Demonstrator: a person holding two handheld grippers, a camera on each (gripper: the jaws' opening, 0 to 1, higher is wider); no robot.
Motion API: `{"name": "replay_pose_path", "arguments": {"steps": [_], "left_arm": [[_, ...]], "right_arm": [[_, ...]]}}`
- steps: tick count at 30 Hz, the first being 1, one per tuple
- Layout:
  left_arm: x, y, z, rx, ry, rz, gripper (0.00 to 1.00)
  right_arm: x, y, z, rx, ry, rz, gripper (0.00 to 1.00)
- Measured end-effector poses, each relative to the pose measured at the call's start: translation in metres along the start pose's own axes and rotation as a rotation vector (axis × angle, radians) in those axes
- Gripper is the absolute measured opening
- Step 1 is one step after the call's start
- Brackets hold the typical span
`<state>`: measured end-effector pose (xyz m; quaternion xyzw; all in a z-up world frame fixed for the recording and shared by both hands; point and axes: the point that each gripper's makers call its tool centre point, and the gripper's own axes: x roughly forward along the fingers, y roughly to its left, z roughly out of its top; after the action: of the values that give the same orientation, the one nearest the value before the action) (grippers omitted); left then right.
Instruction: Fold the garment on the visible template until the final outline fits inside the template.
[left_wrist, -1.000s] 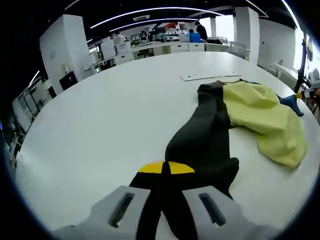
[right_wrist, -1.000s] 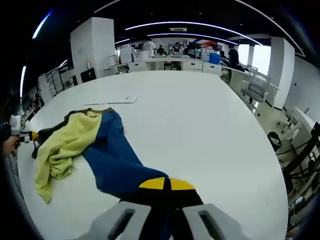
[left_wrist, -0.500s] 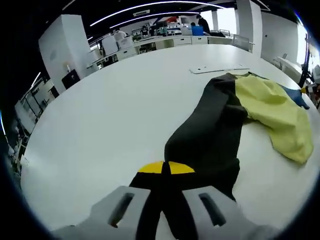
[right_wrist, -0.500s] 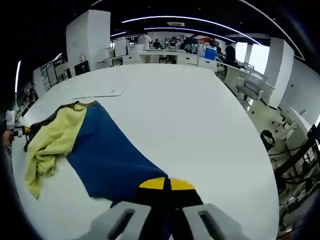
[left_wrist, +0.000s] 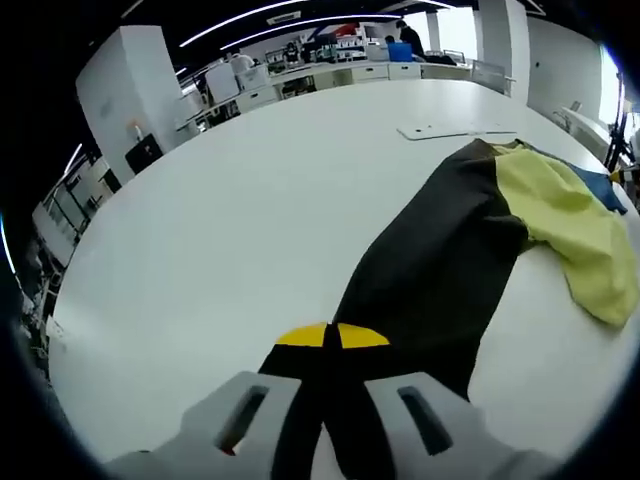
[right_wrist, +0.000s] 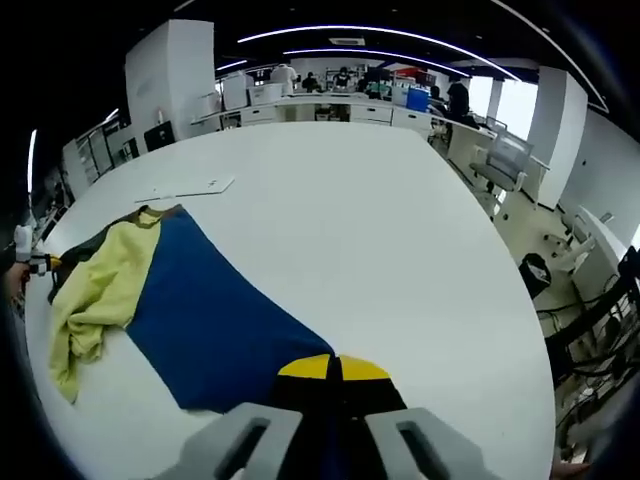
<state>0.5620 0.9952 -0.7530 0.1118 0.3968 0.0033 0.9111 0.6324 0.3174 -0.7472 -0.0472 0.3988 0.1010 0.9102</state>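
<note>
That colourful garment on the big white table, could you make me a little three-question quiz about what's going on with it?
1. True or false: the left gripper is shut on the garment's black part.
2. Which colour does the right gripper hold? A) blue B) red C) green
3. Fill in: the bunched middle of the garment is ____.

Key: 1 true; 2 A, the blue panel; 3 yellow.

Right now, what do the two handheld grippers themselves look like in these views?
Both look alike. The left gripper has two pale grey, rounded jaws, each with a dark slot-shaped opening, and yellow tips meeting in a half-disc split by a thin dark seam. The right gripper shows the same grey slotted jaws and yellow tips. No cables or sleeves are visible on either.
</note>
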Motion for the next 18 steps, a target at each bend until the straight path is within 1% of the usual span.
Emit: {"name": "replay_pose_path", "arguments": {"steps": [3,4,5,6,7,9,11,12,13,14,16,18], "left_arm": [[0.0,0.0,-0.001,0.007,0.004,0.012,0.01],[-0.001,0.001,-0.001,0.006,0.008,0.018,0.06],[-0.003,0.002,-0.003,0.019,0.018,0.035,0.15],[-0.004,0.001,-0.002,0.04,0.011,0.036,0.2],[-0.005,0.0,-0.001,0.049,0.002,0.033,0.23],[-0.01,0.0,0.001,0.037,-0.007,0.036,0.3],[-0.014,-0.002,0.005,-0.008,-0.044,0.023,0.41],[-0.017,-0.004,0.006,-0.038,-0.06,0.01,0.45],[-0.019,-0.005,0.007,-0.05,-0.07,0.001,0.48],[-0.023,-0.007,0.007,-0.059,-0.081,-0.009,0.51],[-0.029,-0.01,0.008,-0.066,-0.104,-0.017,0.57],[-0.034,-0.011,0.009,-0.078,-0.125,-0.022,0.67]], "right_arm": [[0.001,0.001,-0.001,0.003,-0.001,0.003,0.0],[0.001,0.001,-0.001,0.0,0.0,0.004,0.0],[0.001,0.001,-0.002,-0.006,0.003,0.003,0.0],[0.001,0.002,-0.002,-0.007,0.004,0.003,0.0],[0.0,0.002,-0.002,-0.001,0.002,0.002,0.0],[-0.002,0.003,0.001,0.018,-0.017,0.003,0.08],[-0.005,0.004,0.003,0.025,-0.025,0.002,0.2],[-0.006,0.007,0.005,0.029,-0.031,0.009,0.25],[-0.008,0.01,0.006,0.033,-0.038,0.017,0.31],[-0.01,0.014,0.008,0.036,-0.051,0.03,0.38],[-0.014,0.025,0.013,0.039,-0.075,0.065,0.48],[-0.019,0.041,0.017,0.019,-0.091,0.107,0.6]]}}
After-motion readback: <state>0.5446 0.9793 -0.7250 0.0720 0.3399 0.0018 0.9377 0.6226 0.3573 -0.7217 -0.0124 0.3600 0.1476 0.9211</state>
